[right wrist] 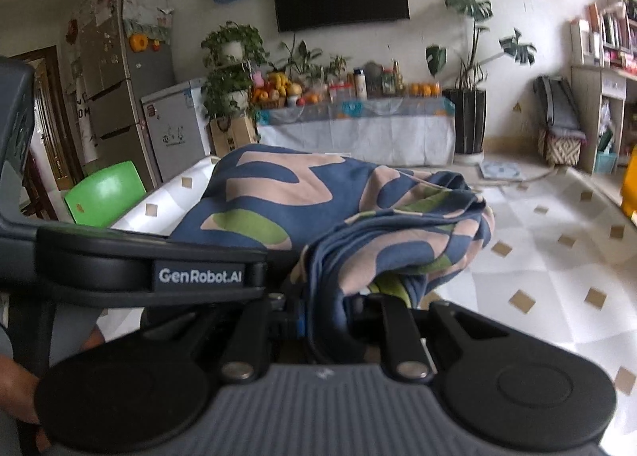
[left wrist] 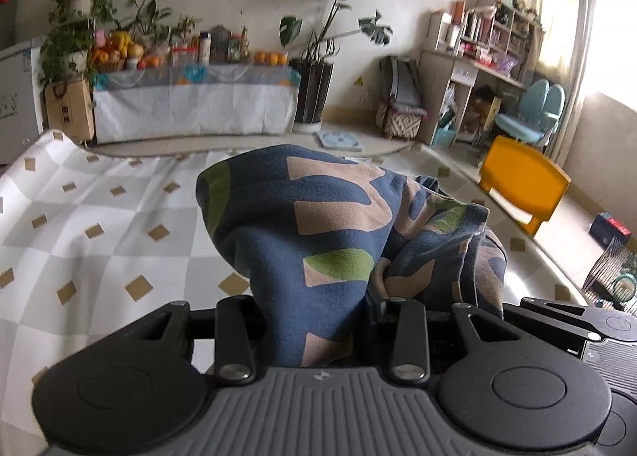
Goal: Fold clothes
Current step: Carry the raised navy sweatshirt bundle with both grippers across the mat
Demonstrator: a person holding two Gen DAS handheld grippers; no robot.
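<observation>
Where the cloth bunches over the left gripper, its blue, tan and green folds hide the fingers, so whether they pinch it cannot be told. The right gripper is likewise buried in the cloth, its fingers out of sight. The cloth is heaped above the checked mat. Beyond stand a yellow chair, a green chair and a covered table.

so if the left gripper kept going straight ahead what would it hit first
The patterned cloth itself: it bunches up right in front of the left gripper, which seems shut on it. Beyond lies the checkered mat; depth past the cloth is unclear.
</observation>
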